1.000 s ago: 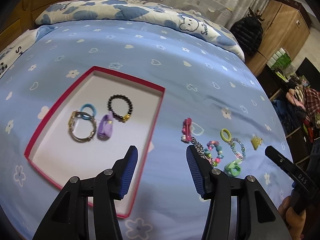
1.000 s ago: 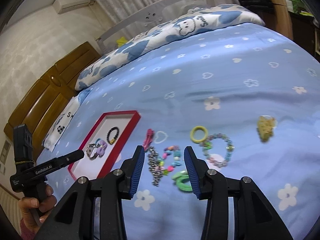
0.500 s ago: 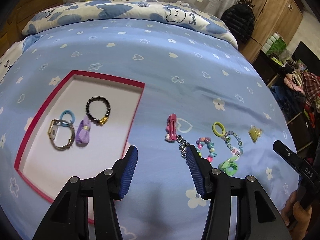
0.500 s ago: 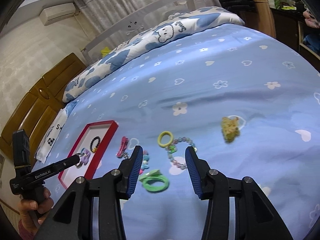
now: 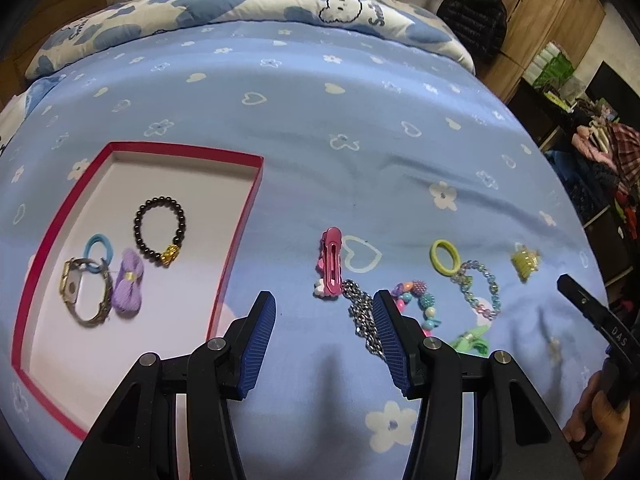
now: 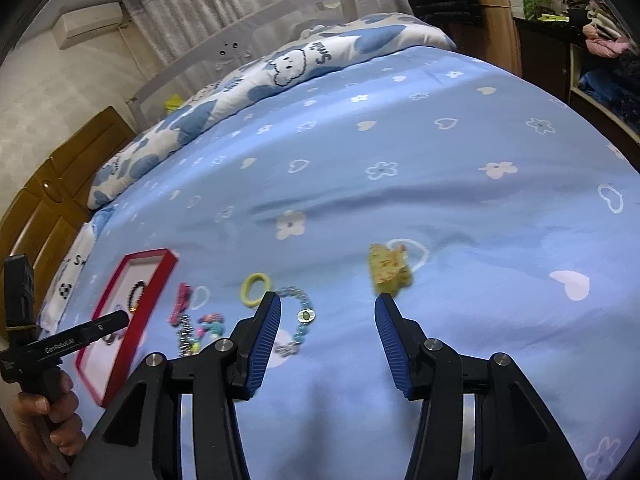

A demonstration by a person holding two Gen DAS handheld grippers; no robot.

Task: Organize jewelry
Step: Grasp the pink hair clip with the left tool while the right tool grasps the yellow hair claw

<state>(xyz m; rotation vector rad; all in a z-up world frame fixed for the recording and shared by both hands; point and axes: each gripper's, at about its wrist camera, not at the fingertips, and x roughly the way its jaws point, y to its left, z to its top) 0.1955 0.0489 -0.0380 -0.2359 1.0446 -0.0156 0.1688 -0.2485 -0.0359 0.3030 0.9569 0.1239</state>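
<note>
A red-rimmed box (image 5: pixel 240 240) lies on the blue bedspread and holds a black bead bracelet (image 5: pixel 160 224), a blue hair tie, a watch (image 5: pixel 82 294) and a purple bow (image 5: pixel 127 282). To its right lie a pink clip (image 5: pixel 333 266), a silver chain (image 5: pixel 362 316), a colourful bead bracelet (image 5: pixel 420 304), a yellow hair tie (image 5: pixel 444 255), a pastel bracelet (image 5: pixel 478 288), a green tie and a yellow claw clip (image 6: pixel 389 270). My left gripper (image 5: pixel 324 308) hovers open just below the pink clip, empty. My right gripper (image 6: pixel 327 312) has its jaws opening, empty, just below the claw clip.
A folded cloud-print quilt (image 5: pixel 248 4) lies along the bed's far side. A wooden wardrobe (image 5: pixel 560 20) and a shelf of clothes stand off the right edge. A hand holds the other gripper's handle at the corner of each view.
Both grippers moved rightward and lower over the bed. The left went from the box edge toward the pink clip. The right went from the bracelets toward the yellow claw clip, and its jaws widened.
</note>
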